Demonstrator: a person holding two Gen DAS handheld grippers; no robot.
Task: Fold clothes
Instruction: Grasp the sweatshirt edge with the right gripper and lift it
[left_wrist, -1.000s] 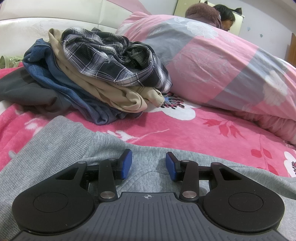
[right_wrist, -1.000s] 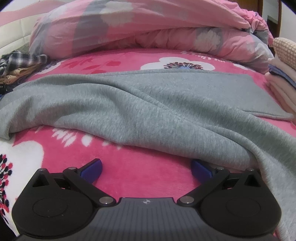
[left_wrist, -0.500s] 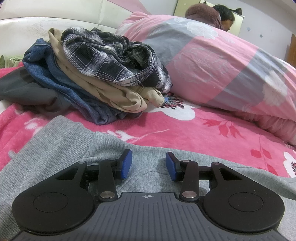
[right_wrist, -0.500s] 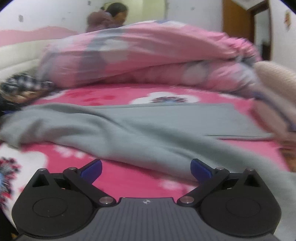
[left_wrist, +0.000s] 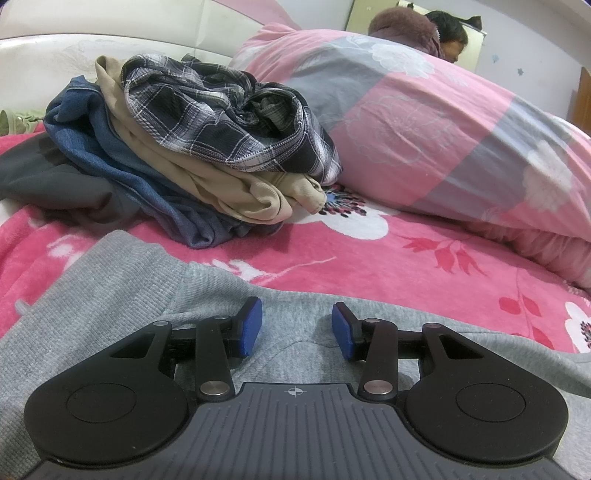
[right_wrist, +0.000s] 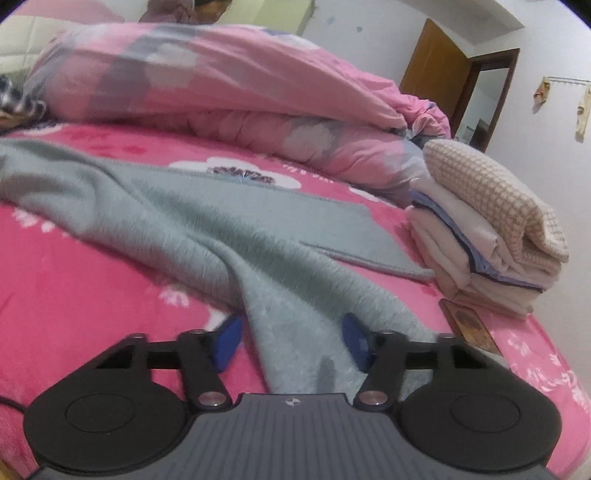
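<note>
The right gripper (right_wrist: 291, 341) has swung over the grey garment (right_wrist: 229, 236), its jaws now narrowed astride a raised fold beside the folded stack (right_wrist: 491, 236), while the left gripper (left_wrist: 296, 329) stays half-open over the garment's ribbed end, so a lift looks near.

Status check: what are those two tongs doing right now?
Left tongs open over grey garment. Right tongs open, straddling its bunched end. Nothing blocking.

Left claw (left_wrist: 296, 329) low, level, jaws parted. Right claw (right_wrist: 291, 341) low, jaws parted wider.
</note>
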